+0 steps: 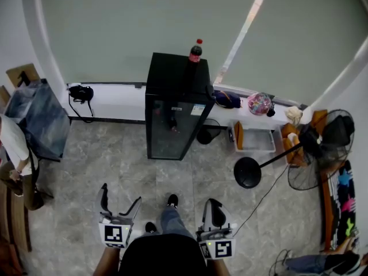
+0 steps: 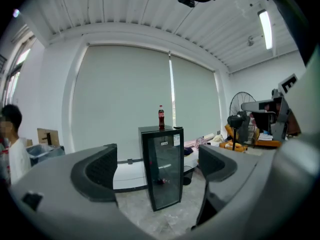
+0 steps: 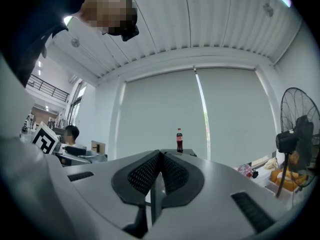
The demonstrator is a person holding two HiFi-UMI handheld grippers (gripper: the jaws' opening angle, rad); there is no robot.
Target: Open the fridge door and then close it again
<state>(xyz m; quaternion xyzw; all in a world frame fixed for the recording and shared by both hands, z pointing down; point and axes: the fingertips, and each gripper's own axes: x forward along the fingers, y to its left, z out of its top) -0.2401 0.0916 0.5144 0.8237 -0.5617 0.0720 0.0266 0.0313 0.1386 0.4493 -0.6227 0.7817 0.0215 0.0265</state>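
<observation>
while both grippers hang low over the floor [image 1: 115, 171], the fridge [image 1: 171, 111] stands well apart at 12 o'clock, its door [image 1: 169, 130] looking shut.
the fridge is upright, long axis vertical, glass door turned toward the person, with a bottle [image 1: 195, 50] on top. from the left gripper [image 1: 121, 192] it lies at about 1 o'clock, and from the right gripper [image 1: 213, 203] at about 11 o'clock, so neither is clearly nearer. left jaws are spread wide with nothing between them, and the fridge shows far off through the gap. right jaws are pressed together on nothing. i cannot tell which door edge carries the handle, so the reach likely turns on closing the gap straight ahead first, probably with the left one.
</observation>
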